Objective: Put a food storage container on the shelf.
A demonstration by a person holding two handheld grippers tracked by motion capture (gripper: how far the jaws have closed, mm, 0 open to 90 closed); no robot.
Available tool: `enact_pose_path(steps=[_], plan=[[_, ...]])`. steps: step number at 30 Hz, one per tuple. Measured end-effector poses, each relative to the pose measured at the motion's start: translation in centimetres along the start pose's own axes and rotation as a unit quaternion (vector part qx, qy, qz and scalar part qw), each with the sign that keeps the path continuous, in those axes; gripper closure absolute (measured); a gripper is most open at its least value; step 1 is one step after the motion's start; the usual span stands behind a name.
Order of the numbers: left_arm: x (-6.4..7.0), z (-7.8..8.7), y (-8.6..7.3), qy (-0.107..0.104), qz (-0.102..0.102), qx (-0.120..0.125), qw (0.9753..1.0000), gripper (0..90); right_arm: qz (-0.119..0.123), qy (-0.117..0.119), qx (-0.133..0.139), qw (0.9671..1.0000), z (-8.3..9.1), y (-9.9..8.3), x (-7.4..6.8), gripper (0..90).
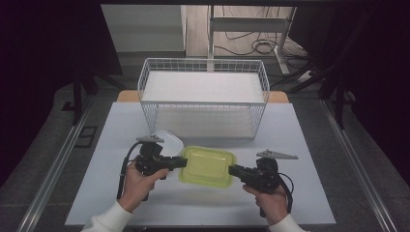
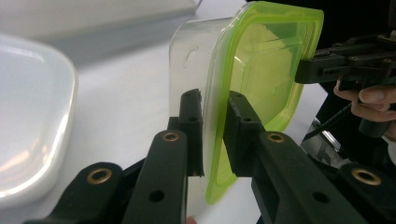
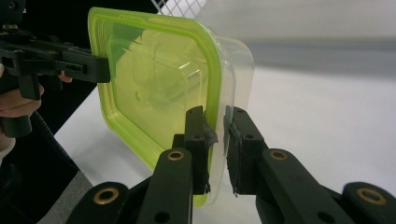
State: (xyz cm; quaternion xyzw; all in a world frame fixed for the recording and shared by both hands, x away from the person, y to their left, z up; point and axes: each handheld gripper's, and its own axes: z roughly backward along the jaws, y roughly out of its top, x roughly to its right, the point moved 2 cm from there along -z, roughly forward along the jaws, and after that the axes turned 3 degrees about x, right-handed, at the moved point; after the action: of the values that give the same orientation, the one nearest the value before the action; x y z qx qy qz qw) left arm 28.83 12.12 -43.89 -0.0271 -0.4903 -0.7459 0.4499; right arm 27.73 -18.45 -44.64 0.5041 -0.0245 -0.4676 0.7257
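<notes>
A clear food container with a lime-green lid (image 1: pixel 208 166) rests on the white table (image 1: pixel 300 193) between my two grippers. My left gripper (image 1: pixel 183 163) is shut on its left rim. In the left gripper view the jaws (image 2: pixel 215 126) clamp the green lid edge and the clear wall of the container (image 2: pixel 261 70). My right gripper (image 1: pixel 232 170) is shut on the opposite rim. The right gripper view has its jaws (image 3: pixel 217 126) pinching the lid edge of the container (image 3: pixel 159 79), with the left gripper (image 3: pixel 100 67) on the far side.
A second, whitish container (image 1: pixel 169 140) lies just behind the left gripper, also seen in the left gripper view (image 2: pixel 32 116). A white wire basket (image 1: pixel 203 87) stands at the back of the table. Bare table lies in front and to the right.
</notes>
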Motion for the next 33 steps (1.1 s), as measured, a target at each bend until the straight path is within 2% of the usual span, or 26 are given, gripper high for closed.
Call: enact_pose_path(steps=[11,15,18,20,33], plan=[[1.2,2.0,3.8,0.009,-0.030,0.035,0.9989,78.3,0.040,-0.001,0.031,0.9987,1.1,4.1,-1.3,78.9],[1.6,2.8,5.3,0.012,-0.038,0.052,0.9978,78.3,0.065,-0.003,0.045,0.9969,1.6,6.2,-1.9,78.9],[1.7,3.1,6.1,0.014,-0.043,0.061,0.9971,78.2,0.074,-0.004,0.049,0.9960,1.7,6.9,-2.1,78.8],[1.6,3.2,6.5,0.014,-0.043,0.065,0.9969,78.1,0.084,-0.006,0.052,0.9951,1.7,7.6,-2.2,78.8],[0.7,3.5,9.2,0.015,-0.040,0.085,0.9955,78.1,0.105,0.001,0.062,0.9926,1.0,11.1,-1.8,78.9]])
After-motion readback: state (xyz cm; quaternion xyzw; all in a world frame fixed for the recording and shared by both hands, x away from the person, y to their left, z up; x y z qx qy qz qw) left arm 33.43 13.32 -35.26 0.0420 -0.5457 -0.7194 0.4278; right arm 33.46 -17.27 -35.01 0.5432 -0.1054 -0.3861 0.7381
